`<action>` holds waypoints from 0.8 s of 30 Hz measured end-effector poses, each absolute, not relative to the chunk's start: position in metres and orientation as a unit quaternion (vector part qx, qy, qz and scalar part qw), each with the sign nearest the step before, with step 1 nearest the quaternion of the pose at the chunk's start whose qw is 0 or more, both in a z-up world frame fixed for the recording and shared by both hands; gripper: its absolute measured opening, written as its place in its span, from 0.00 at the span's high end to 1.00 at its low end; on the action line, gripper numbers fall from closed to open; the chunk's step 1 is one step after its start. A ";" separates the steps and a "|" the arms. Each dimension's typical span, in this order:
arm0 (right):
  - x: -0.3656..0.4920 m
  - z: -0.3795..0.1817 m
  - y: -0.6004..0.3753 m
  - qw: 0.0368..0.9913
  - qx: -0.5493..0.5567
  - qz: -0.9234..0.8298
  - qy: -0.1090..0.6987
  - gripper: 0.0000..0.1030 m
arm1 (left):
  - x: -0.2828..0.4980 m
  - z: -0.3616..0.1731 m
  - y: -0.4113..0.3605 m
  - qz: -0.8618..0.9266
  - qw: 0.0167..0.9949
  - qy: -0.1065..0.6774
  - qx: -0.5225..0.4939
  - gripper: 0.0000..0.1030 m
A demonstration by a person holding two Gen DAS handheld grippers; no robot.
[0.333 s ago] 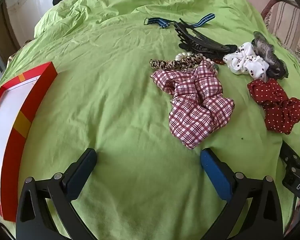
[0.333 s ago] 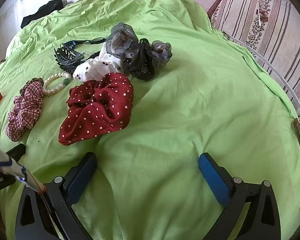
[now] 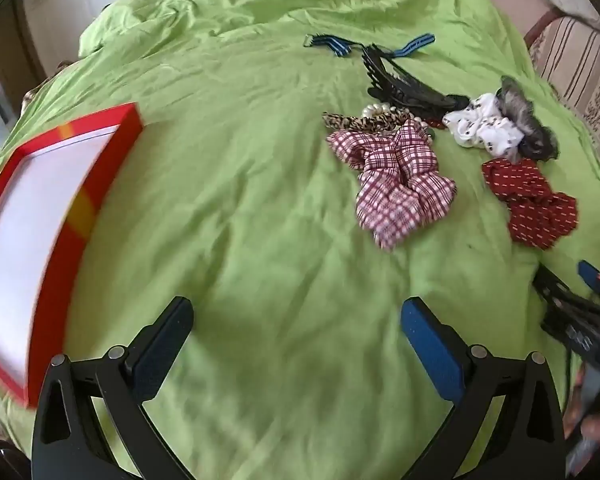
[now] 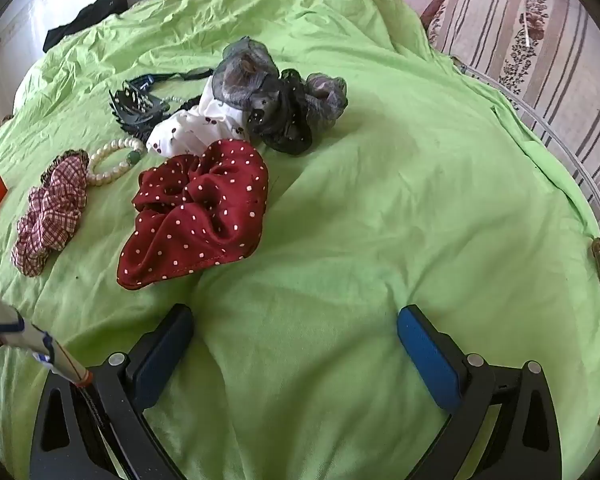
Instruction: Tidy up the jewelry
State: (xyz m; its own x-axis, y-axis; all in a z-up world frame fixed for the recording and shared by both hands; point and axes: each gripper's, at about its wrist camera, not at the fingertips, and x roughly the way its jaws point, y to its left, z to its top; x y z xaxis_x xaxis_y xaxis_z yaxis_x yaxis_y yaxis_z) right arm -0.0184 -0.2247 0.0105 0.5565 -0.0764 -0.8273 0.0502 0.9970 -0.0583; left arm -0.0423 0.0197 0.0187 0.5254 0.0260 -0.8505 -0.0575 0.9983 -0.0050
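Observation:
Hair accessories lie on a green cloth [image 3: 240, 208]. A plaid scrunchie [image 3: 396, 176] [image 4: 50, 216], a red dotted scrunchie [image 3: 532, 204] [image 4: 196, 208], a white scrunchie [image 3: 484, 128] [image 4: 192, 128], a grey-black scrunchie [image 4: 284, 96], a pearl bracelet [image 4: 112, 160], a leopard band [image 3: 364, 120] and a black claw clip [image 3: 404, 84] [image 4: 136, 110] lie together. A red box with a white inside [image 3: 32, 232] stands at the left. My left gripper [image 3: 296, 344] is open and empty, in front of the plaid scrunchie. My right gripper [image 4: 294, 348] is open and empty, in front of the red scrunchie.
Blue striped bands [image 3: 332, 46] lie at the far side. A dark garment [image 4: 88, 18] lies at the cloth's back edge. A striped sofa [image 4: 540, 44] stands at the right. The right gripper's body [image 3: 580, 316] shows at the left view's right edge.
The left wrist view has shifted left and is blurred: the red box shows more fully and the scrunchies sit further right. The right wrist view is almost unchanged.

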 end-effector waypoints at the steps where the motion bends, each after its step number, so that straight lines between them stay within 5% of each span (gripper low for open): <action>1: -0.013 0.007 -0.229 0.879 -0.013 -0.032 0.476 0.00 | -0.051 0.022 0.024 0.027 0.875 0.483 -0.018 0.00; 12: -0.074 0.038 -0.226 0.894 0.014 -0.032 0.447 0.01 | -0.115 0.075 0.040 0.047 0.903 0.425 -0.030 0.00; 24: -0.161 0.125 -0.207 0.953 -0.021 -0.106 0.284 0.01 | -0.166 0.121 0.019 0.021 0.925 0.379 -0.011 0.00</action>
